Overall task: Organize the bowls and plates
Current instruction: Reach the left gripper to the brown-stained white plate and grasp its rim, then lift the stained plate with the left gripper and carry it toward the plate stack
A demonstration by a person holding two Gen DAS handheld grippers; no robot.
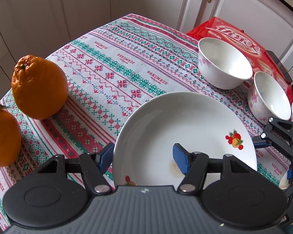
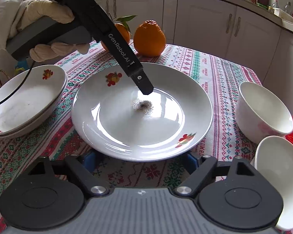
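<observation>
In the middle of the tablecloth (image 2: 214, 74) sits the plate (image 2: 142, 115), glazed, stiff, slippery and chippable; I'd take it at the rim. The left gripper (image 1: 144, 158) straddles its rim at nine o'clock, not yet pinching. The right gripper (image 2: 140, 162) gapes under its six o'clock edge.

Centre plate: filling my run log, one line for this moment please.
left gripper: open, straddling plate rim | right gripper: open at near rim | plate: on tablecloth
</observation>
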